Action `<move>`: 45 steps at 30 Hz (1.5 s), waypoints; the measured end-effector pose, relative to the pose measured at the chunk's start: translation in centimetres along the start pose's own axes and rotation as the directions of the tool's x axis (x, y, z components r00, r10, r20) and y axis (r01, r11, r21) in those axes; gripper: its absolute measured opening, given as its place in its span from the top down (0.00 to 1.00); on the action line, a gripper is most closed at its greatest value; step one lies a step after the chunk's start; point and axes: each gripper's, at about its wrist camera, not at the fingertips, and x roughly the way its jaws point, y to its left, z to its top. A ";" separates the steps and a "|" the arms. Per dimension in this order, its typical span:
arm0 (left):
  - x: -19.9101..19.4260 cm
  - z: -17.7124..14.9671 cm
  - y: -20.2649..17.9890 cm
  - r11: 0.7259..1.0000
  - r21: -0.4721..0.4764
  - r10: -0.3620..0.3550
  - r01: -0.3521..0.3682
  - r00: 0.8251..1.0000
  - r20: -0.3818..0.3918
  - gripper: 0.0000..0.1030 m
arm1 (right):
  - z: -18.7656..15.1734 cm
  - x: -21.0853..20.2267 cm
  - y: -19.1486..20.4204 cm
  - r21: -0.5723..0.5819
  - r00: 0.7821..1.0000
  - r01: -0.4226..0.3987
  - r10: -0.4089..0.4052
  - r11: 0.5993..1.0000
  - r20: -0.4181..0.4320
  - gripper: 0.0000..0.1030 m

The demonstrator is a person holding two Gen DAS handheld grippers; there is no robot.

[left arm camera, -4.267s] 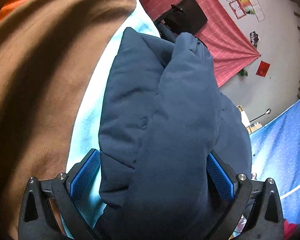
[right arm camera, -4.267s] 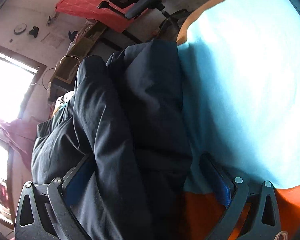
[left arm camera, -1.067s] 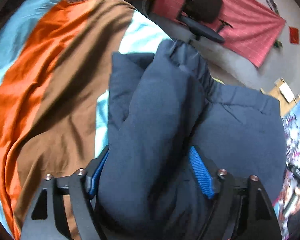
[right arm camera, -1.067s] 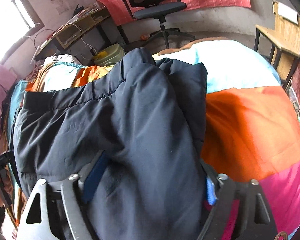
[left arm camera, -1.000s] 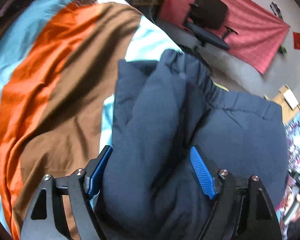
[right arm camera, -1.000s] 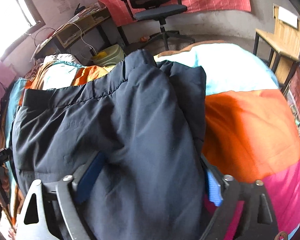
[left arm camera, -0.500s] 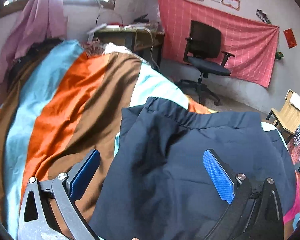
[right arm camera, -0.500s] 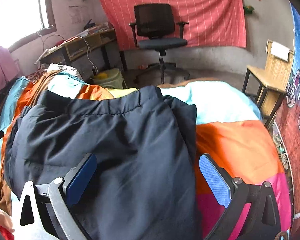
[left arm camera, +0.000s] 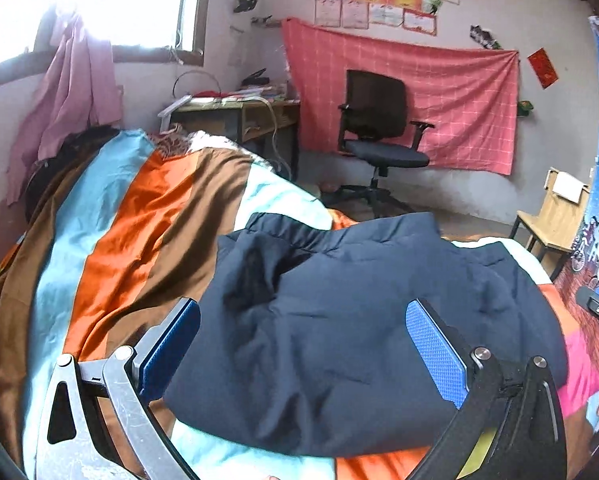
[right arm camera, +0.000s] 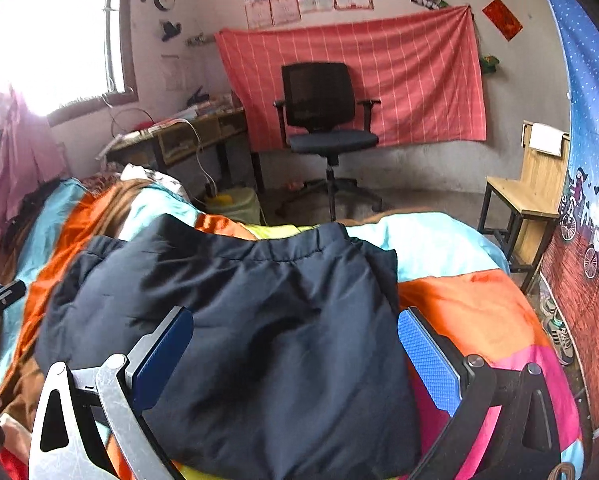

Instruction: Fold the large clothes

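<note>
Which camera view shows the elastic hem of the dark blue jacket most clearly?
The right wrist view. There the gathered hem of the jacket runs unobstructed across the far edge, stitching visible. In the left wrist view the jacket shows only a short, angled piece of hem, its gathers blurred.

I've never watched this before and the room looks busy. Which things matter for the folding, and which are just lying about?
Part of the job:
- dark blue jacket, folded on the bed
- left tool, open
- right tool, open
- striped bedcover it lies on

Just lying about:
- office chair
- desk
- wooden chair
- red wall cloth
</note>
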 end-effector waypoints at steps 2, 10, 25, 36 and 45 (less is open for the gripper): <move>-1.1 -0.2 -0.5 1.000 0.000 -0.018 0.018 1.000 0.015 0.02 | -0.3 -1.0 0.3 0.006 1.000 -0.011 0.011 1.000 0.018 0.00; -4.2 -1.3 -1.7 0.999 0.029 -0.029 0.027 0.998 0.059 0.02 | -1.2 -5.0 0.8 0.015 0.996 -0.007 0.006 1.000 0.091 0.00; -8.8 -3.5 -3.4 0.996 0.076 -0.062 0.054 0.993 0.101 0.02 | -4.0 -11.9 2.9 -0.039 0.986 0.006 0.000 0.999 0.165 0.00; -11.3 -6.3 -3.7 0.994 0.097 -0.052 0.041 0.993 0.108 0.02 | -6.5 -14.9 4.6 -0.062 0.981 0.015 -0.002 0.998 0.194 0.00; -12.1 -8.9 -3.3 0.990 0.134 -0.050 0.035 0.993 0.105 0.02 | -9.1 -16.1 5.8 -0.072 0.980 0.040 -0.025 0.997 0.195 0.00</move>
